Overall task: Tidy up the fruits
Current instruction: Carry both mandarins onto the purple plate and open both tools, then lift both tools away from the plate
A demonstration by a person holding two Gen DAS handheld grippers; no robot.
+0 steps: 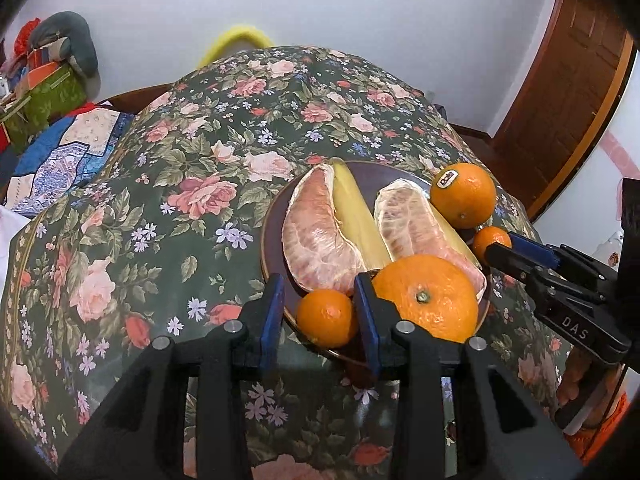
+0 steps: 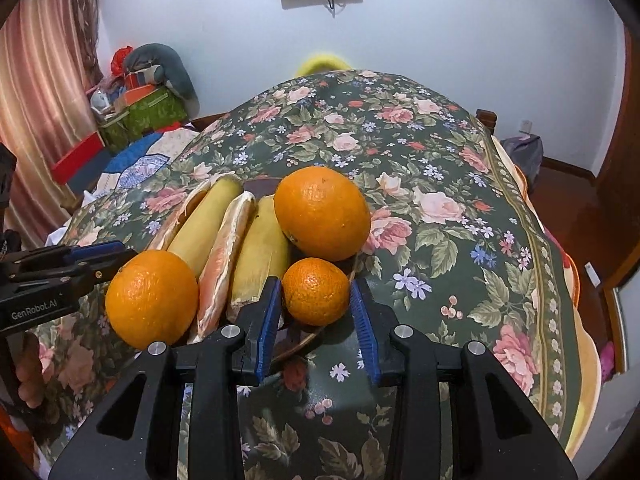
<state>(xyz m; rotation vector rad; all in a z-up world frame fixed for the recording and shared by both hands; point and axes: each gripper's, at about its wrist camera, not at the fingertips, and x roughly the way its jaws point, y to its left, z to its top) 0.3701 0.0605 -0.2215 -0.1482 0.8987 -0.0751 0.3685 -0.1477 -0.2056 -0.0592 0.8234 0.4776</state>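
Left wrist view shows our left gripper (image 1: 320, 320) with its blue-padded jaws partly open around a small round orange mandarin (image 1: 326, 318) at the near rim of the dark round plate (image 1: 276, 208); we cannot tell whether the pads press on it. Just right of the gripper lies a large stem-up orange (image 1: 428, 300); beyond it sit two peeled pink pomelo wedges (image 1: 320, 232), and farther right an orange (image 1: 463, 195) with a "Dole" sticker. "DAS" reads on our right gripper (image 2: 316, 304), whose jaws stand partly open either side of a second small mandarin (image 2: 316, 291), visibly clear of it. "GenRobot.AI" marks the left gripper's side. The floral-clothed bench (image 2: 440, 200) carries the plate, mostly hidden under fruit.
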